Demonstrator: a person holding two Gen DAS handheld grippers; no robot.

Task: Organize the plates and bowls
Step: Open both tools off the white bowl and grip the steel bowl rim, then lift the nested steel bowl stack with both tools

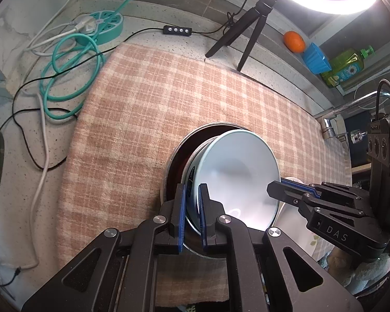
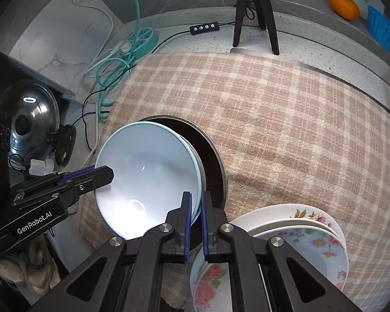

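- left gripper [image 1: 193, 213] clenched on rim of pale blue round ceramic bowl [image 1: 236, 174]
- right gripper [image 2: 196, 221] grasping opposite rim
- bowl tilted over dark metal-rimmed pan [image 2: 213, 161] on checked cloth [image 2: 286, 119]

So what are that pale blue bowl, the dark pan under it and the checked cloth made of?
The pale blue bowl looks like glazed ceramic, or possibly melamine: it is smooth and glossy and mirrors the ring light. The dark pan seems to be metal, with a dull grey rim and a dark, perhaps coated, inside. The checked cloth is woven fabric, matte and a little fuzzy, probably cotton or wool.
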